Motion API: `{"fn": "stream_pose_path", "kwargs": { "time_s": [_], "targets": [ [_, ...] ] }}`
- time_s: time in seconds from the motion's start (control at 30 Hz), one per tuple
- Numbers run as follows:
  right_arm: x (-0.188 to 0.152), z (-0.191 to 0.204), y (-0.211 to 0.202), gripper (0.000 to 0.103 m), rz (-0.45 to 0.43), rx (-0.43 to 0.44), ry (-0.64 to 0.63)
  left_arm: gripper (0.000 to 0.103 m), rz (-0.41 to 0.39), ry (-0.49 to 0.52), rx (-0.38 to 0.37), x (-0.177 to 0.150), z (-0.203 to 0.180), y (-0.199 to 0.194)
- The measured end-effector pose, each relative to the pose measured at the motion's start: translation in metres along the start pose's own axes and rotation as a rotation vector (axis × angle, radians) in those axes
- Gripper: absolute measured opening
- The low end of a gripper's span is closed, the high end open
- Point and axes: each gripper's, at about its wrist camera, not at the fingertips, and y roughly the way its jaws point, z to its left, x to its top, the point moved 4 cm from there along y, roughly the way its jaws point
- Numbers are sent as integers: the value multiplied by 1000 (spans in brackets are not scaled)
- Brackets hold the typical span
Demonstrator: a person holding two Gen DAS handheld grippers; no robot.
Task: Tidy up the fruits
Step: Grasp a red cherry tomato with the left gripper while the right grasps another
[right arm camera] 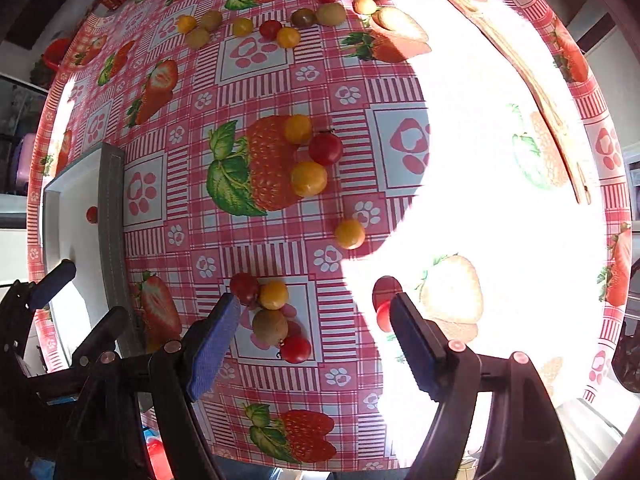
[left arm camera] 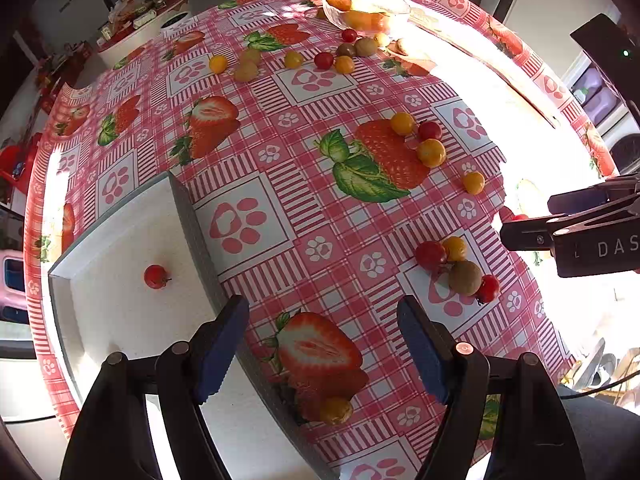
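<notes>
The fruits are small cherry tomatoes, round and glossy, in red, yellow-orange and dull olive-green, scattered loose over a desk point(left arm camera: 256, 128) covered in a pink checked cloth printed with strawberries and paw marks.

The left tongs point(left arm camera: 324, 354) are released, with nothing between the blue pads; beneath the gap lies only cloth, and one yellow tomato point(left arm camera: 336, 410) sits close under them. To their left stands a white tray point(left arm camera: 120, 240) with a grey rim, holding a single red tomato point(left arm camera: 156, 277) with its green stalk.

The right tongs point(right arm camera: 316, 344) are also released and grasp nothing. A tight cluster point(right arm camera: 274, 312) of red, yellow, olive and red tomatoes lies just ahead of their left pad, and another red one point(right arm camera: 383, 316) touches or nearly touches the right pad, in glaring sunlight.

Farther ahead of both tongs sits a trio point(right arm camera: 310, 156) of two yellow and one red, with a lone yellow one point(right arm camera: 350, 234) nearer. At the far edge a loose row point(left arm camera: 296, 58) of mixed tomatoes leads to a clear bowl point(left arm camera: 360, 10) holding orange pieces
</notes>
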Motion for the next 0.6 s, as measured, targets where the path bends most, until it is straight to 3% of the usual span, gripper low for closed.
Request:
{"fn": "stream_pose_path", "kwargs": {
  "time_s": [0.13,0.33,0.6],
  "targets": [
    [-17,-24,10,80,24,-35,20,78,45,65,-10,-3,-23,29],
    [-29,-37,24,80,34,-56,1,78,49,34,-60,4,-37,42],
    [-25,-38,34,79,1,-62,-43,78,21,-7,-42,21,-44,44]
  ]
}}
